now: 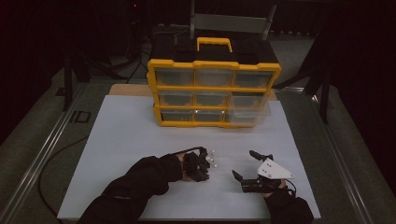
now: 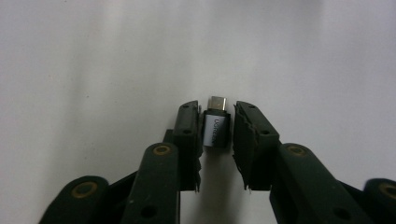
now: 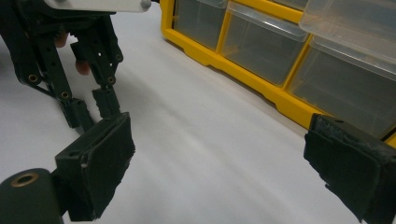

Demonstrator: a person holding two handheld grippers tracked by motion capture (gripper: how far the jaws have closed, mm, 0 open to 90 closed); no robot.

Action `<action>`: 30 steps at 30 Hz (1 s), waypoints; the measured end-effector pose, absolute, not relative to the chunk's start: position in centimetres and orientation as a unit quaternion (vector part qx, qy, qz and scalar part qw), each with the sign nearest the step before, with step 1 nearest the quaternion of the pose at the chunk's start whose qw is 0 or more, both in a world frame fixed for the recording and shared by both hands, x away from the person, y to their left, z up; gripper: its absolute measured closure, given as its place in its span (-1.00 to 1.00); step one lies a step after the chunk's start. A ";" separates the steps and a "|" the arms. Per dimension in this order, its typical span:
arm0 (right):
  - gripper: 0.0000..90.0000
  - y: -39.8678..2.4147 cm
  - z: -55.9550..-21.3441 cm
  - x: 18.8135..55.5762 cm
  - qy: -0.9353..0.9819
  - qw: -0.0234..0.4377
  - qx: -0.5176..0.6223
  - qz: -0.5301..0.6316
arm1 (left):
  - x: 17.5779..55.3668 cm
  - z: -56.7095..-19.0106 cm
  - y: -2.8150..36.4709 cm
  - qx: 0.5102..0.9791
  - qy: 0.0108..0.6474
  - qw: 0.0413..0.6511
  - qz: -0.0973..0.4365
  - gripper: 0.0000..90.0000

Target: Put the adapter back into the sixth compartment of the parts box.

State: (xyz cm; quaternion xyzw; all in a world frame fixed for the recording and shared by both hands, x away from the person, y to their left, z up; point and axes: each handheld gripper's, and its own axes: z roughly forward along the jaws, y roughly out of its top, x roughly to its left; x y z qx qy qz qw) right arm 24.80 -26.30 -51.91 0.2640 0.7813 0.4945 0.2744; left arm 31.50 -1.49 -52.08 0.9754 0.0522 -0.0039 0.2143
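Observation:
A small silver-and-black USB adapter (image 2: pixel 215 130) with a metal plug end sits between the pads of my left gripper (image 2: pixel 217 109), which is shut on it down at the white mat. From above, that left gripper (image 1: pixel 203 168) is at the mat's near middle, held by a dark-sleeved arm. To its right, my right gripper (image 1: pixel 243 163) stands open, its jaws spread wide with nothing between them. In the right gripper view, the open right gripper (image 3: pixel 219 154) frames bare mat, with the left gripper (image 3: pixel 93 114) at the upper left pointing down onto the mat.
A yellow-framed organizer (image 1: pixel 215 88) with clear drawers stands at the far middle of the white mat (image 1: pixel 130 140). Its lower right drawer (image 1: pixel 250 109) is pulled partly out. The table's metal rails run along both sides.

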 end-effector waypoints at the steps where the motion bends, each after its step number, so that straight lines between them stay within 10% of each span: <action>1: -0.82 -26.3 -51.9 24.8 0.782 0.275 0.263 0.494 | 31.4 -52.1 -1.5 0.976 0.052 0.213 -0.002 0.70; 30: -0.82 -26.3 -51.8 24.8 0.781 0.275 0.265 0.494 | 31.5 -49.8 -0.4 0.970 0.072 0.230 -0.009 0.73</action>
